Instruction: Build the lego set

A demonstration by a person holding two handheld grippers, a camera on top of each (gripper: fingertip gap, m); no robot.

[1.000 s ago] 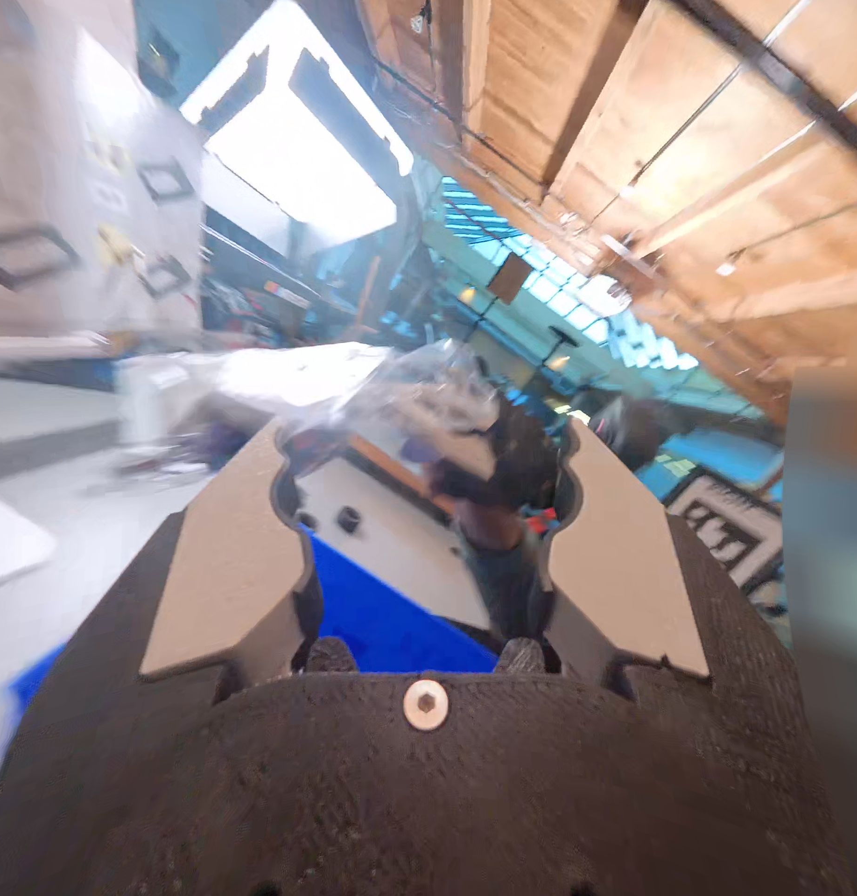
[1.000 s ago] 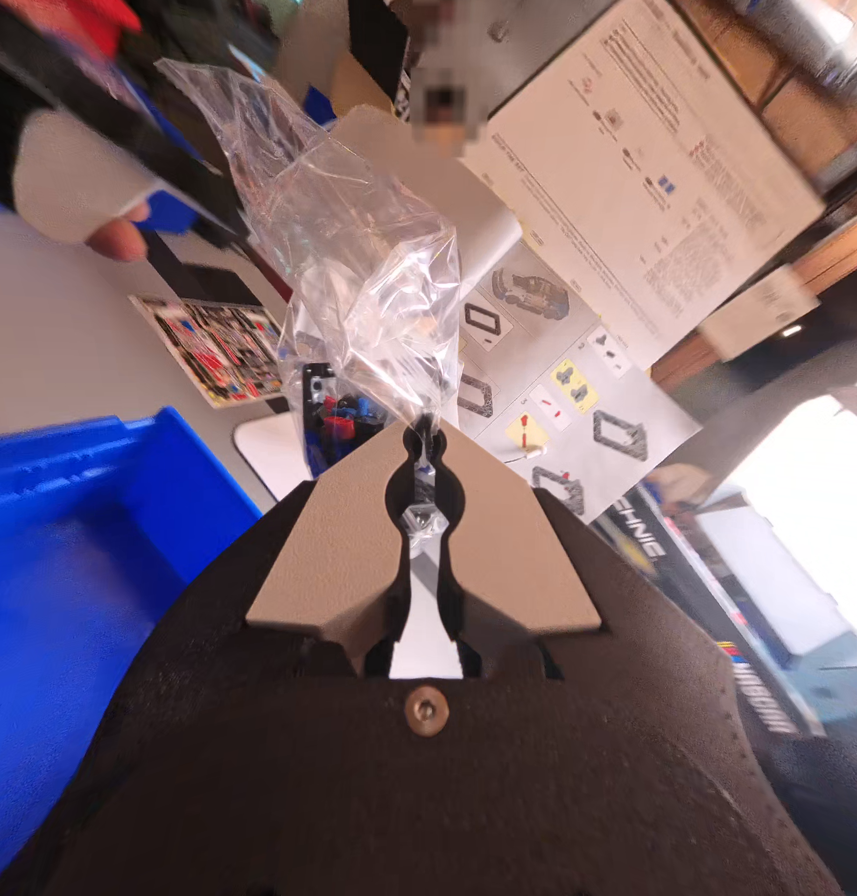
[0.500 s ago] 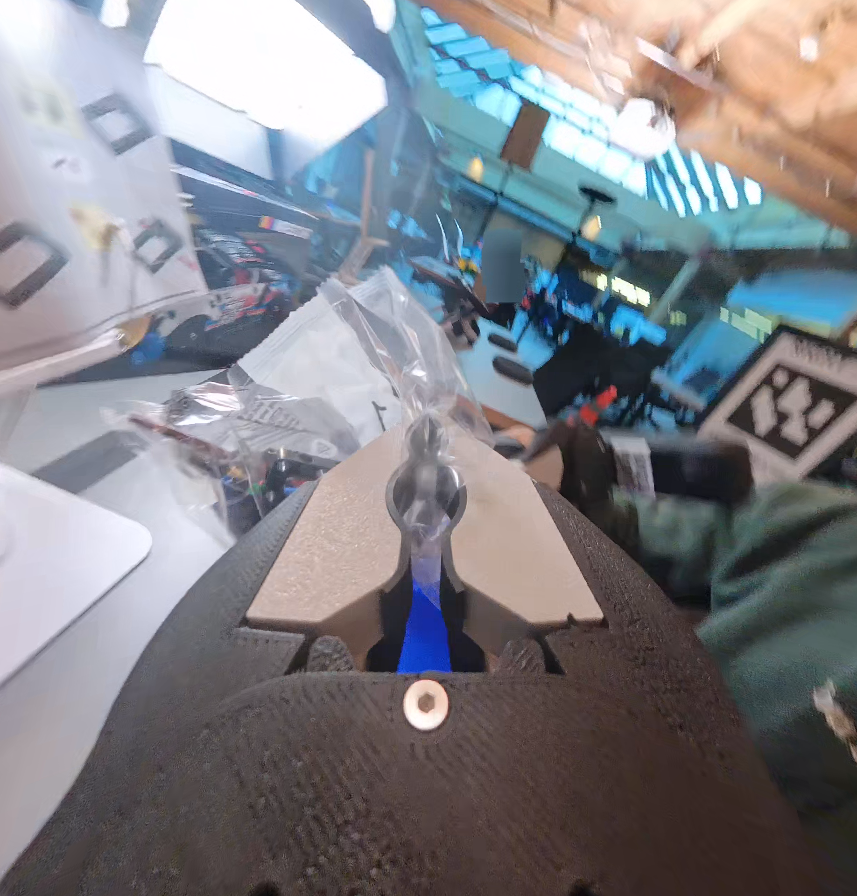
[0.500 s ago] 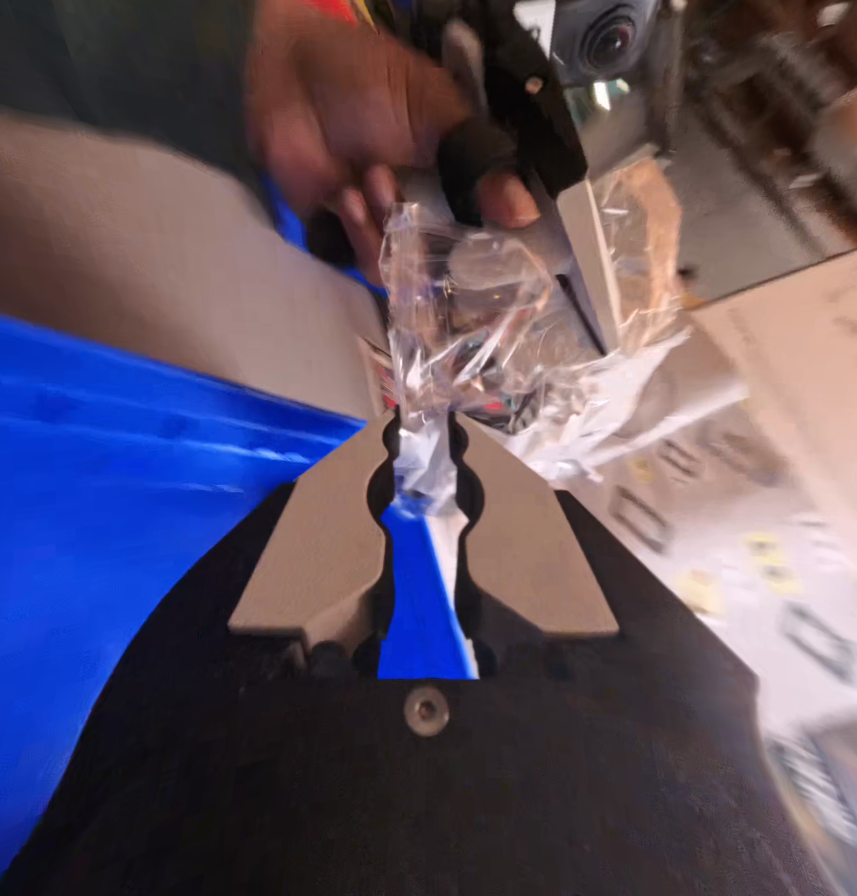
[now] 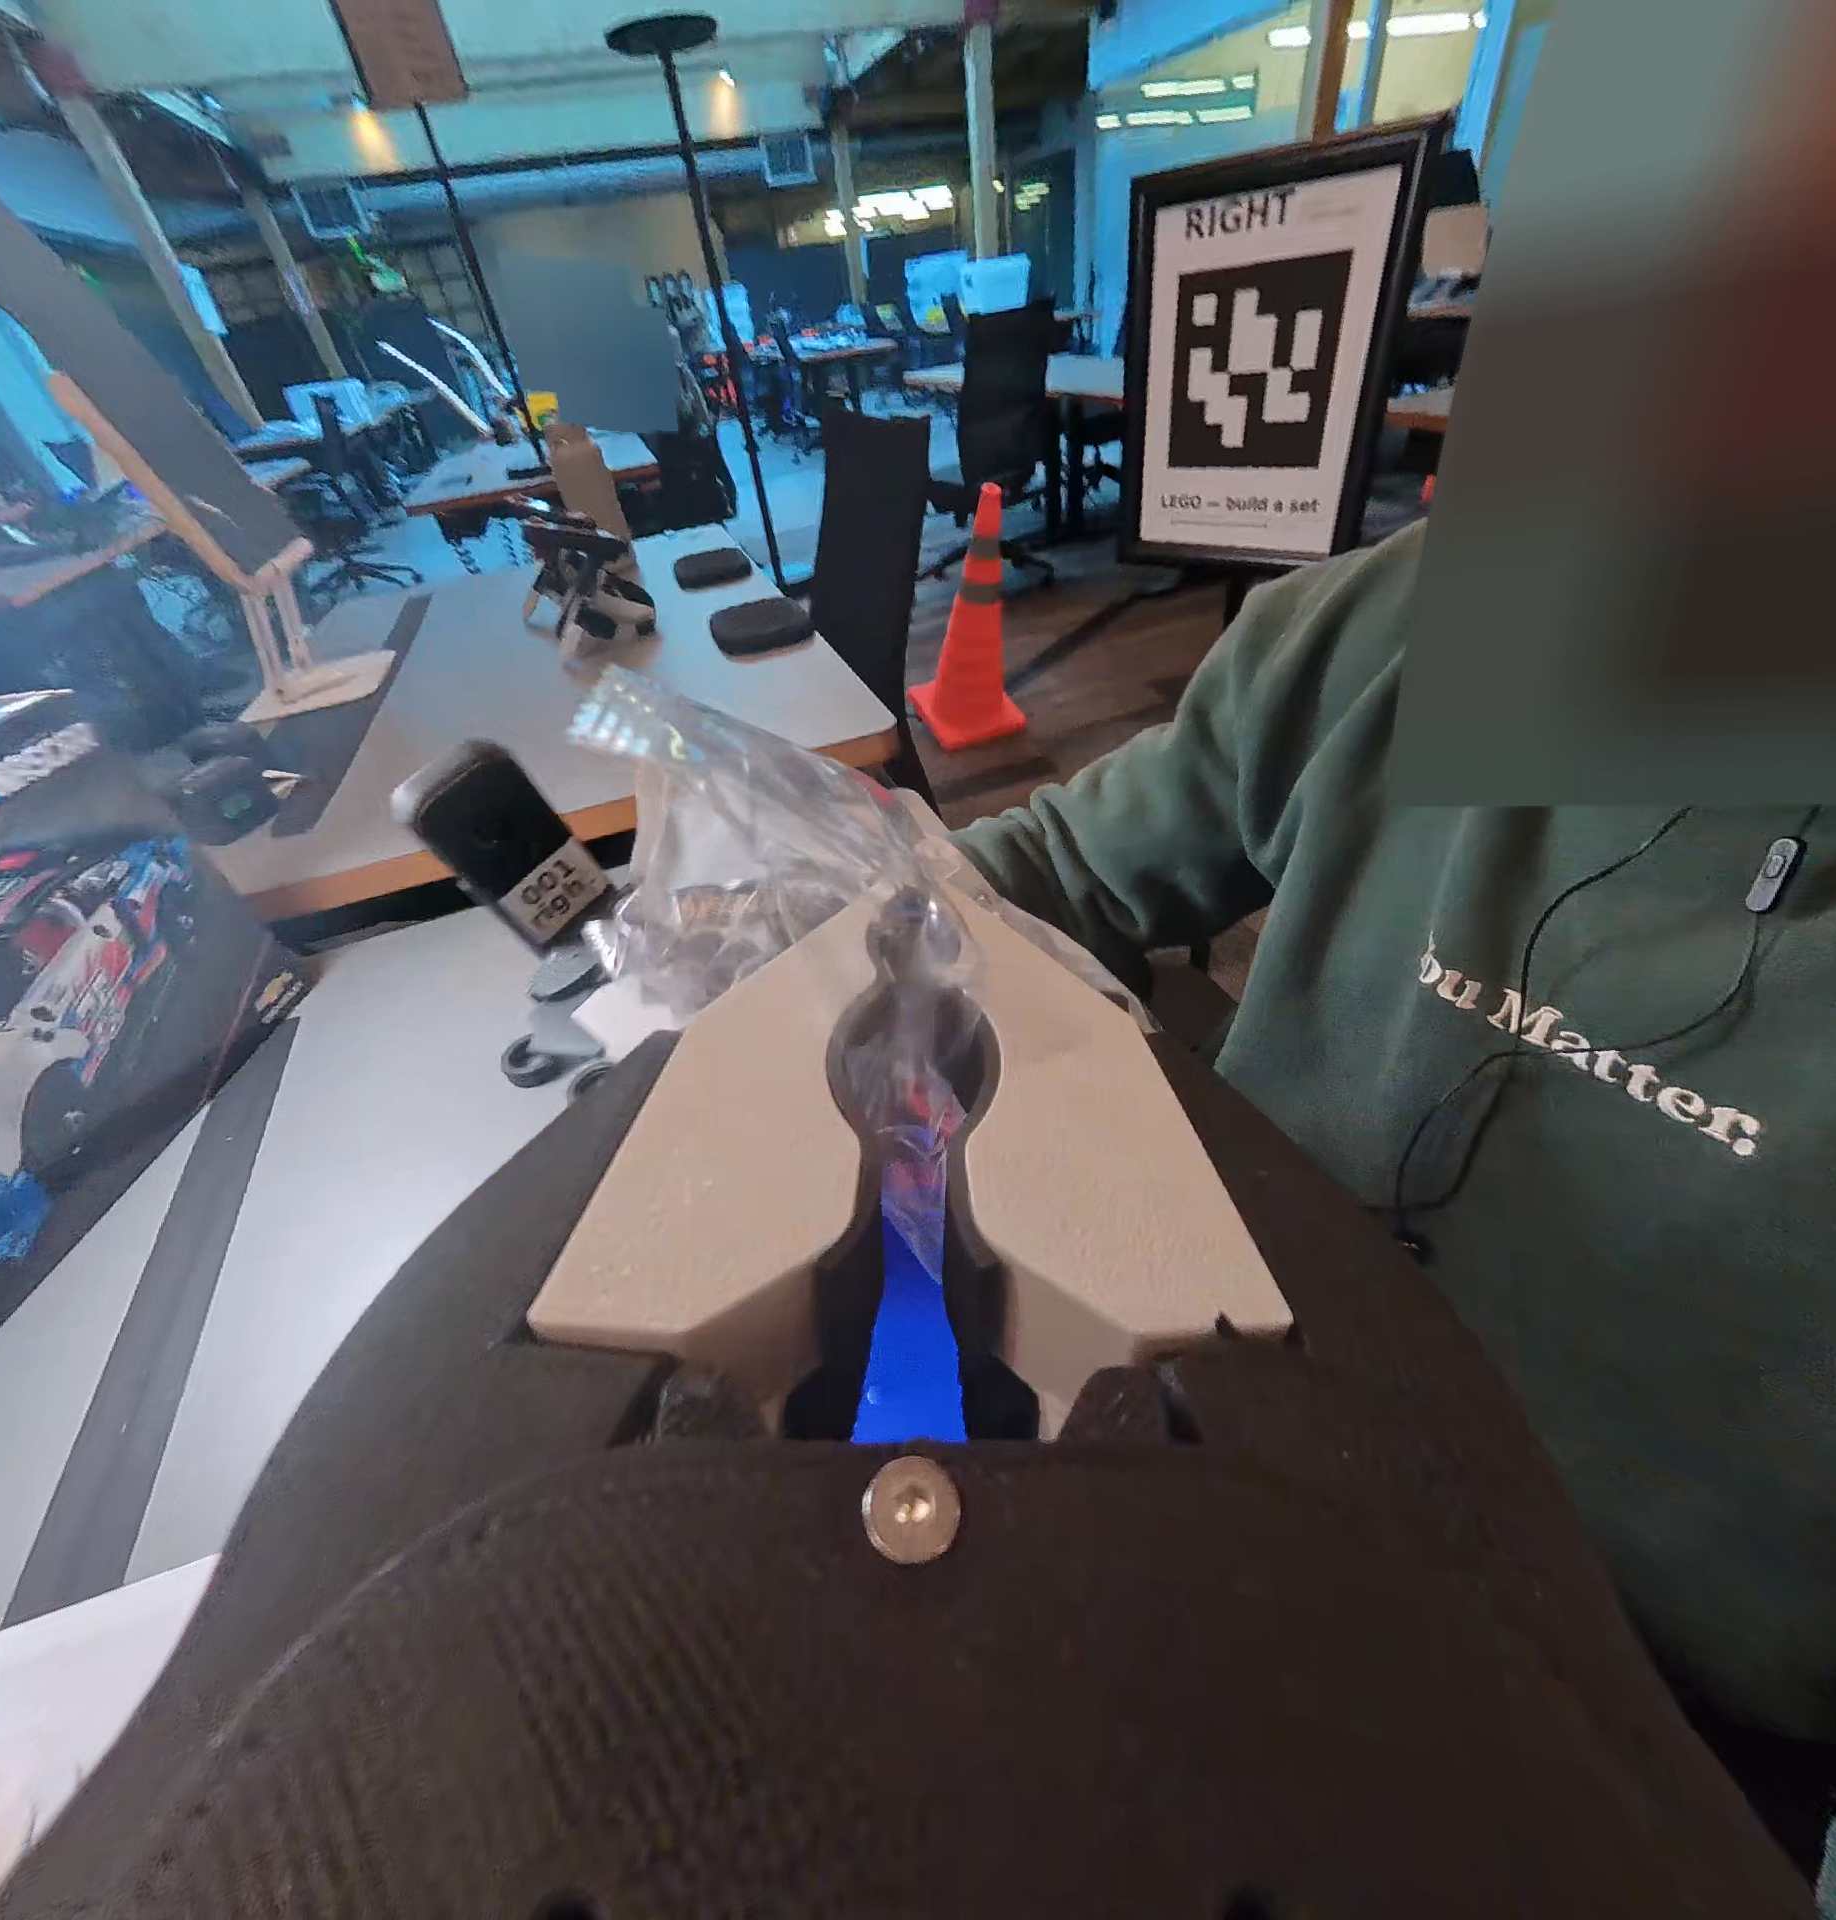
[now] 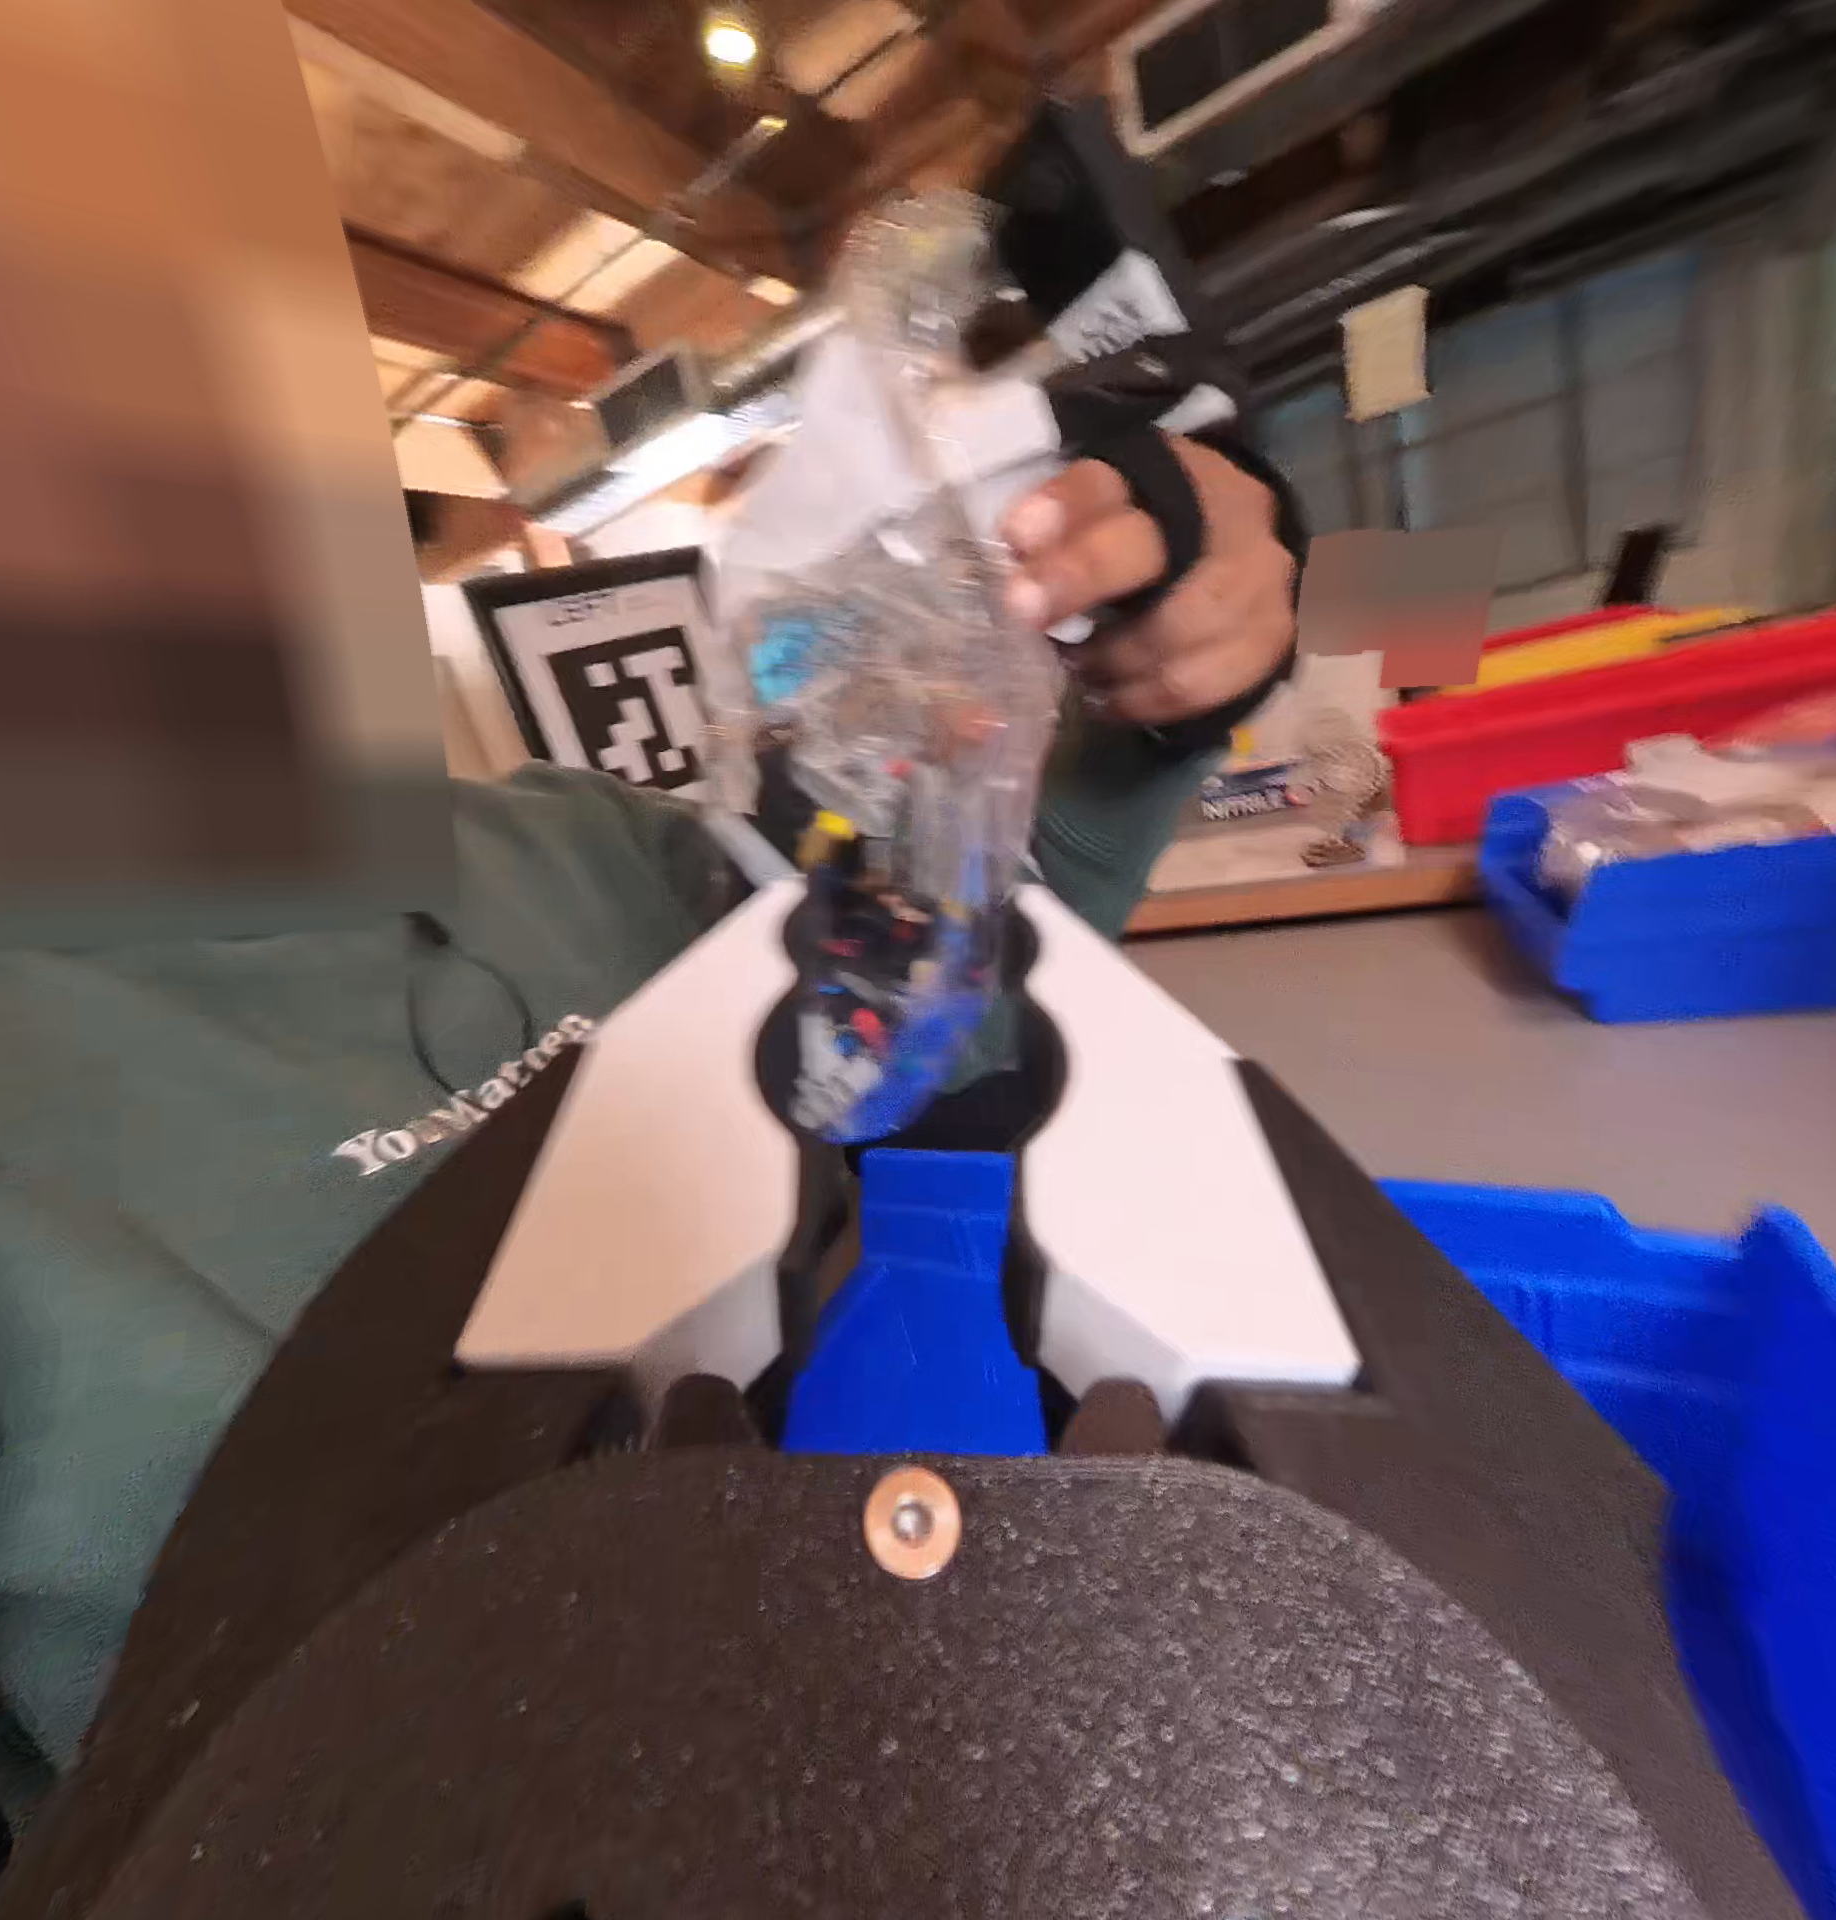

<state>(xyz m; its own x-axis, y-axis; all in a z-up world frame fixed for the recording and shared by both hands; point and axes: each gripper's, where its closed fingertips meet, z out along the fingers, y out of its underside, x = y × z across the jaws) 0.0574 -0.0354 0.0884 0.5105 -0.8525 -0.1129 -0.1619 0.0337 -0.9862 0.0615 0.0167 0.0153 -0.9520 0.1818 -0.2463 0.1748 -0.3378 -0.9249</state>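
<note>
One crinkled clear plastic bag of small lego pieces (image 5: 789,862): pinched in clenched left gripper (image 5: 909,935); right gripper (image 6: 909,904) apparently released, jaws parted around it.

clear bag (image 5: 779,852), blue bin (image 6: 1579,1351), orange cone (image 5: 971,634)

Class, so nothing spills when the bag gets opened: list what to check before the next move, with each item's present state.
1. Left tool clamps the bag: ok.
2. Right tool grips the bag: not ok, jaws apart around its filled end.
3. Pieces inside the bag: ok.
4. Blue bin under the bag: ok.
5. Bag torn open: cannot tell.
</note>
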